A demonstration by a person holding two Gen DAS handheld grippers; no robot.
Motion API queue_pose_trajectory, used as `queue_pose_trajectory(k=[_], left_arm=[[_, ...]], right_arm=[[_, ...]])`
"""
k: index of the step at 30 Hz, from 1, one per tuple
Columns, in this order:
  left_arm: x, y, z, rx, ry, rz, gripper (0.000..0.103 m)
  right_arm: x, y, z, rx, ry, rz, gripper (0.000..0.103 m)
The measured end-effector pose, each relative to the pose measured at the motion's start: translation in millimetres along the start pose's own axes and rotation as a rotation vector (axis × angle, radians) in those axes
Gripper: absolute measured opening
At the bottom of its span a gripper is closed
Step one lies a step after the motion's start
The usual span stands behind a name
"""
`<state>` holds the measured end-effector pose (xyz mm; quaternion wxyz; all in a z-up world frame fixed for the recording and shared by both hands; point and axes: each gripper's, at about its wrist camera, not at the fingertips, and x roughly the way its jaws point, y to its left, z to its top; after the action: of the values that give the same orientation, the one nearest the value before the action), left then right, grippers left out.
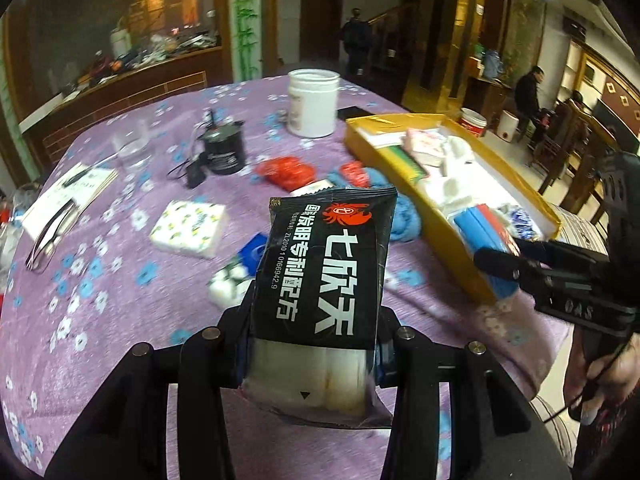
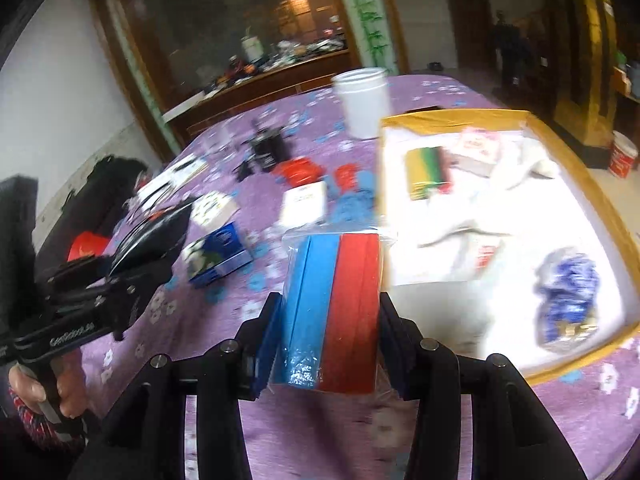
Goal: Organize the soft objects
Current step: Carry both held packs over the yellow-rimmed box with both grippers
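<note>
Motion blur smears the yellow box contents beyond recognition.

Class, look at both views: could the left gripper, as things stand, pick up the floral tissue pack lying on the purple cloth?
Probably not yet. The left gripper is already shut on the black packet, so its jaws are full. The floral tissue pack itself lies uncovered.

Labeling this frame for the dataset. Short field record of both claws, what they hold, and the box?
left claw: shut on black packet, lifted off the table
right claw: shut on blue and red pack, lifted off the table
yellow box: open, already holds several soft items
purple tablecloth: more loose items lie on it
</note>
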<state>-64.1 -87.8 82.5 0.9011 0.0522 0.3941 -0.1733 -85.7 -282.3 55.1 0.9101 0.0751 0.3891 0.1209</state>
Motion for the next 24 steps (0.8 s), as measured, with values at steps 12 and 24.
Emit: queue_pose_trajectory(k=[12, 24], left_arm=[[21.7, -64.3, 40.0, 0.086, 0.020, -0.086, 0.042], [88.3, -124.8, 88.5, 0.106, 0.103, -0.118, 0.042]], right_arm=[[-34.0, -78.8, 13.0, 0.154, -0.086, -0.067, 0.047], [-38.8, -131.5, 44.9, 0.200, -0.085, -0.136, 0.047]])
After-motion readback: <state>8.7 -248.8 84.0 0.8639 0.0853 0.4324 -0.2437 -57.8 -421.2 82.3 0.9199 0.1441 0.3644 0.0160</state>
